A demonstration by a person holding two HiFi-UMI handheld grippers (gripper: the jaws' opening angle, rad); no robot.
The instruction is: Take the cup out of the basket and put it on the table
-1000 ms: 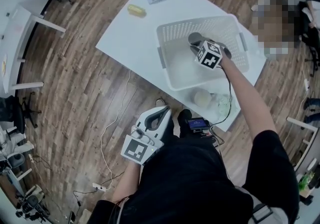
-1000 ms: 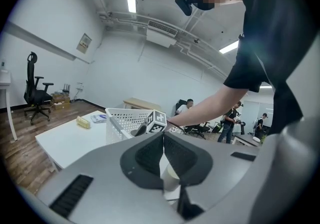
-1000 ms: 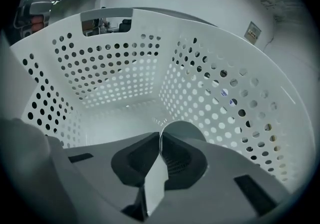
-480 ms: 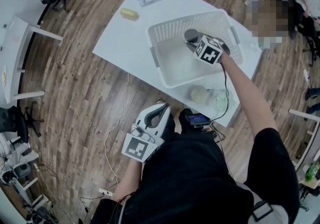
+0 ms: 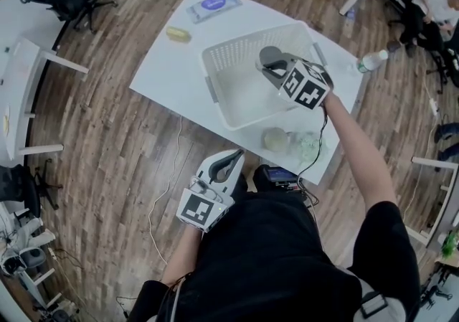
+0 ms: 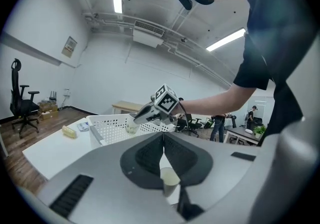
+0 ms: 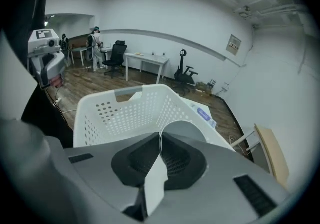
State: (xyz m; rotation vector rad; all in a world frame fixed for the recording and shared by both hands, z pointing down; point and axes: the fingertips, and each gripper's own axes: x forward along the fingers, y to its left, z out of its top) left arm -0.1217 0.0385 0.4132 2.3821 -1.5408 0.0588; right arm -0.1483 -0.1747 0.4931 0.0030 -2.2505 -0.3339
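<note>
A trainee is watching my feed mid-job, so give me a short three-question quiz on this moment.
1. True or false: the right gripper is shut on the rim of the cup.
2. Where is the cup? A: in the air over the basket; B: lying on the basket's floor; C: standing on the table.
3. What is between the jaws of the left gripper?
Key: 1 true; 2 A; 3 nothing, they are shut together.
</note>
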